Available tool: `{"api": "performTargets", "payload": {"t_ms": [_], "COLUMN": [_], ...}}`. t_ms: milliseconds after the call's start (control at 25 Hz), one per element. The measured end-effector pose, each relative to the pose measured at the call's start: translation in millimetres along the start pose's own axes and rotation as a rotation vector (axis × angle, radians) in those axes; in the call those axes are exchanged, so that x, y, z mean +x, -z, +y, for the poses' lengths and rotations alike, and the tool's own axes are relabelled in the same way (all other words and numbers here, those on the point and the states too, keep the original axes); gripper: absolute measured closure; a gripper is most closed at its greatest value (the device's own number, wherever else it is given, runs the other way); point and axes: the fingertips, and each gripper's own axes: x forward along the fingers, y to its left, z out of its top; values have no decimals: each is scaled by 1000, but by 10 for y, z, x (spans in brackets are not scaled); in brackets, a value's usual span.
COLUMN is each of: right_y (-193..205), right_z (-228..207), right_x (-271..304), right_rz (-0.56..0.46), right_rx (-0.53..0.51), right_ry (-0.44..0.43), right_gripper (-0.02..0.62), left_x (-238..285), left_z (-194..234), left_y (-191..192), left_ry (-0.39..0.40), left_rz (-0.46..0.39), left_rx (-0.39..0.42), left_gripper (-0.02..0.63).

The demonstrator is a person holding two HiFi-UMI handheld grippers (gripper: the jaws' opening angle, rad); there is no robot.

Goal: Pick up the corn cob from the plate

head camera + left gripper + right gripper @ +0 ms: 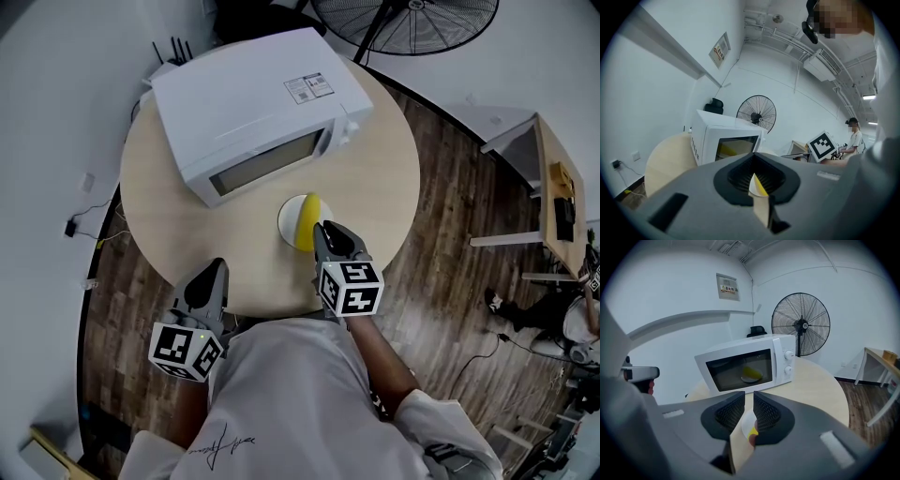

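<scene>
A yellow corn cob lies on a small white plate on the round table, just in front of the microwave. My right gripper hovers right at the near side of the cob, its jaws a narrow slit apart with nothing between them. Through that slit in the right gripper view I see the plate and the cob just beyond. My left gripper hangs at the table's near edge, left of the plate, shut and empty; past its jaws a sliver of the cob shows.
A white microwave with its door closed stands on the beige round table behind the plate. A floor fan stands beyond the table. A wooden desk and a seated person are at the far right.
</scene>
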Motion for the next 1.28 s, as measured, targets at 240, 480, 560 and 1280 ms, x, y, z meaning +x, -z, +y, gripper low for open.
{"api": "performTargets", "payload": {"t_ms": [240,480,560,1280], "right_y": [49,160,204,532], "right_z": [-96,-150,-175,-286], "right_x": [105,202,236,559], "right_rz": [21,53,64,166], "right_rx": [18,53,63,169], "right_ry": [-1,-8,-6,7], "right_gripper": [517,502,499,426], "left_x": [80,131,151,202], "left_z": [-81,-141,-141,-98], "left_y": [24,49,59,177], "left_ry": [5,7,3,-31], "left_rz": [12,24,26,52], "left_rx": [-4,-4,-7,-9], "left_gripper": [607,607,607,607]}}
